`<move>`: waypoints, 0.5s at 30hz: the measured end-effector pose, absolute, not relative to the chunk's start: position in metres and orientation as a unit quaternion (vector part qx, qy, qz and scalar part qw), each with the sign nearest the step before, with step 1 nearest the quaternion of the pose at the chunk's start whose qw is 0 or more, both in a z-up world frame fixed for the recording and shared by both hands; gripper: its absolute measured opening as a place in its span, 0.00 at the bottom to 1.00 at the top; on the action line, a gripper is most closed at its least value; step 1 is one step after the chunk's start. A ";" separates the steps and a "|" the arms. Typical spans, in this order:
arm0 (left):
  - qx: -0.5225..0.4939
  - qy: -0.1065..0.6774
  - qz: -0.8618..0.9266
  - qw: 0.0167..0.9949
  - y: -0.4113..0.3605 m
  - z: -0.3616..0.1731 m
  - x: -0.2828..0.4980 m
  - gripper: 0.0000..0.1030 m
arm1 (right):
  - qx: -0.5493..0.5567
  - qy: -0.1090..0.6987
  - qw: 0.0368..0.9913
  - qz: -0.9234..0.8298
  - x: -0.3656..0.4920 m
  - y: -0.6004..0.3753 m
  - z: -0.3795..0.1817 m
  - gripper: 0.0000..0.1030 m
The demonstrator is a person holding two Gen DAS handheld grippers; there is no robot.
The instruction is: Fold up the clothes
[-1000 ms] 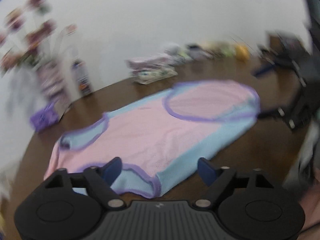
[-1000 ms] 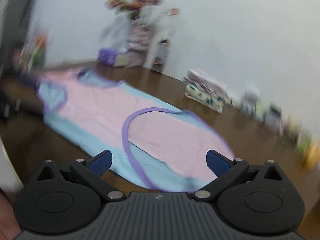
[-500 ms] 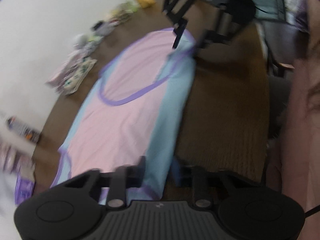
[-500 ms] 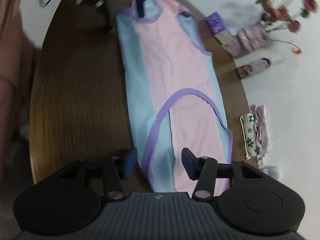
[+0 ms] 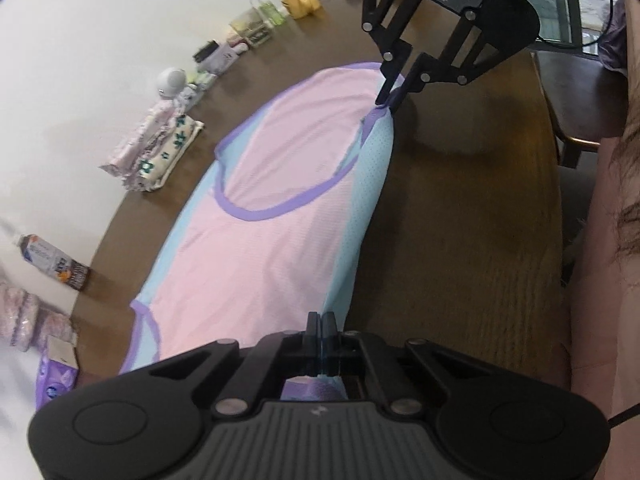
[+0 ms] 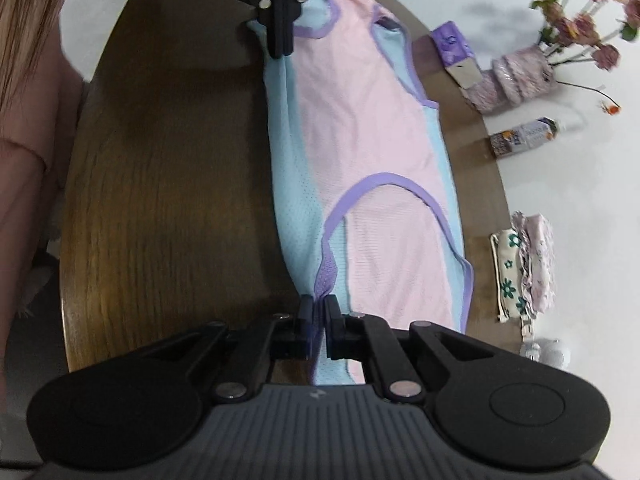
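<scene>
The left gripper (image 5: 321,330) is clenched on the blue near edge of the garment (image 5: 272,216) at its armhole end. The right gripper (image 6: 318,314) is clenched on the same edge at the opposite end, beside the purple trim. Each gripper is visible in the other's view, at the far end of the long edge. This two-point hold keeps the edge taut between them, which suits carrying that side over the pink centre panel as a lengthwise fold; this is a judgement from the grasp points.

The garment lies flat on the wooden bench (image 6: 172,184), stretching away from each gripper toward the other. The bench surface on the person's side of the held edge is bare.

Beyond the garment's far edge, near the wall, stand a stack of folded cloths (image 6: 524,264), a bottle (image 6: 524,136), a purple tissue pack (image 6: 454,46) and a vase of flowers (image 6: 520,76). They lie just beside the far edge. The fold path itself appears unobstructed, but an overshoot could brush them.
</scene>
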State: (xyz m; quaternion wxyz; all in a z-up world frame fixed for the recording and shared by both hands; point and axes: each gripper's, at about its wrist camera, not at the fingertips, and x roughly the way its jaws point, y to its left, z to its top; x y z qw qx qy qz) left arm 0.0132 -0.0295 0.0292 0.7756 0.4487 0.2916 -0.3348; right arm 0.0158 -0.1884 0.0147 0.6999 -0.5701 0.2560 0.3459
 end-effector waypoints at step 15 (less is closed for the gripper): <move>0.512 0.248 -0.269 0.777 -0.044 0.022 0.100 0.00 | -0.535 0.263 0.736 0.321 0.098 -0.189 0.027 0.05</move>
